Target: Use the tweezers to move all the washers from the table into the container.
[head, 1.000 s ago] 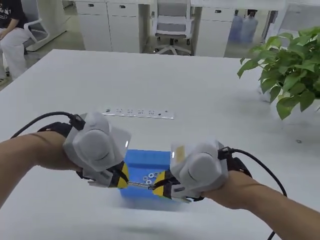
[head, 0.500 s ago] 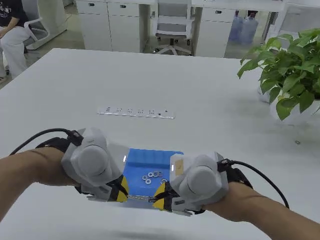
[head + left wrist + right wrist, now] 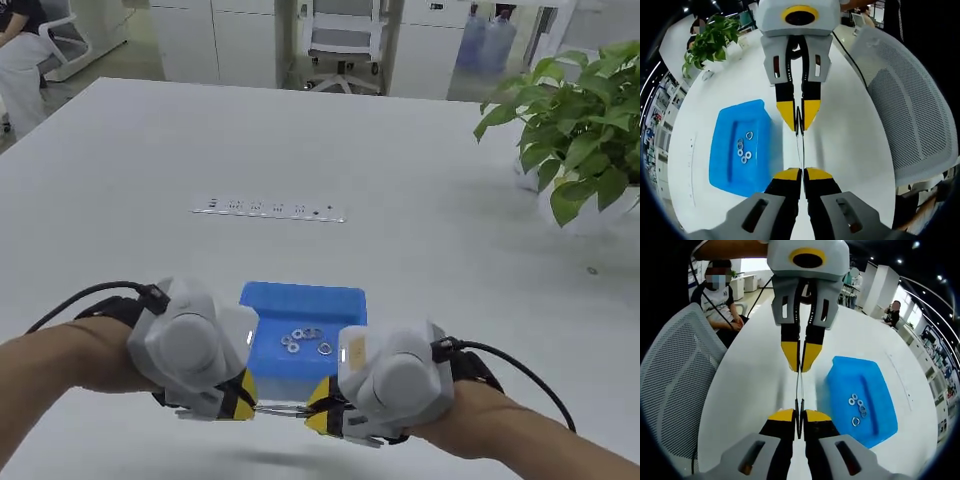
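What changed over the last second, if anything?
Both grippers drew back toward the person: the left gripper and right gripper, with the tweezers clamped between them, were over the blue container and now sit off its near edge. Unchanged: both shut on the tweezers, washers in the container, container and power strip in place.

In the container [image 3: 302,294] on the worktop [image 3: 420,200] lie washers [image 3: 303,340] — tweezers [image 3: 280,410], between left gripper [image 3: 243,405] and right gripper [image 3: 318,408], before it; power strip [image 3: 268,210] behind.
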Tool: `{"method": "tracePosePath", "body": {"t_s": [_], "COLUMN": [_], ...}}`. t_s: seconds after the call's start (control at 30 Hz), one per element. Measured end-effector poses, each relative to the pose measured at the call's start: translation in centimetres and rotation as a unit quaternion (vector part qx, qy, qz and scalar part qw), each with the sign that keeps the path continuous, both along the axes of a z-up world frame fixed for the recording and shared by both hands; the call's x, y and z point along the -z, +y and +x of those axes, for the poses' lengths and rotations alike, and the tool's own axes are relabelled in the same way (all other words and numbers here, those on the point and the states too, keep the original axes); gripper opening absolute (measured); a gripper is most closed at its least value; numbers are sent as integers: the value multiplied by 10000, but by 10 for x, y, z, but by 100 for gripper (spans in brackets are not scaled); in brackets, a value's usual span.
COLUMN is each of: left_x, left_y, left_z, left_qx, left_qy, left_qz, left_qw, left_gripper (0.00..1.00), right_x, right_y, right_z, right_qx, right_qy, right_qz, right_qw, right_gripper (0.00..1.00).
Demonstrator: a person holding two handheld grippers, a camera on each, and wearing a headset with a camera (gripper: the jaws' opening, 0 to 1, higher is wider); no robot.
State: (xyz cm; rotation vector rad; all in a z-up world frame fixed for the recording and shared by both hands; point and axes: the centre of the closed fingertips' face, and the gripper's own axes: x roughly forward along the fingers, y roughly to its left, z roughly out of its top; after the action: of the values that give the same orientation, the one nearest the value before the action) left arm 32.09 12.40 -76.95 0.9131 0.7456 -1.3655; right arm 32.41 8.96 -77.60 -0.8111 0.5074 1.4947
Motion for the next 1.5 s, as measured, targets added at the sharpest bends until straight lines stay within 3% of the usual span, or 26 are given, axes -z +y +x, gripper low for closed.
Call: {"method": "tracePosePath", "body": {"t_s": [0.3,0.9,1.5], "left_x": [10,26,40], "left_y": [-3,-7,1], "left_z": [-8,-12,-9], "left_qx": [29,-68,-40], "left_qy": [158,386,371], "left_qz": [-18,-149,39], "left_qw": [9999,9991,9993], "left_gripper": [7,6,7], "right_x": [19,36,40], "right_y": [-2,-9,-3], "right_z": [-7,-11,-8], "right_qx": [55,174,226], "right_qy": [150,329,501], "right_qz": [-81,-151,-253], "right_qw": [9998,9992,9982], "right_gripper": [9,9,10]}}
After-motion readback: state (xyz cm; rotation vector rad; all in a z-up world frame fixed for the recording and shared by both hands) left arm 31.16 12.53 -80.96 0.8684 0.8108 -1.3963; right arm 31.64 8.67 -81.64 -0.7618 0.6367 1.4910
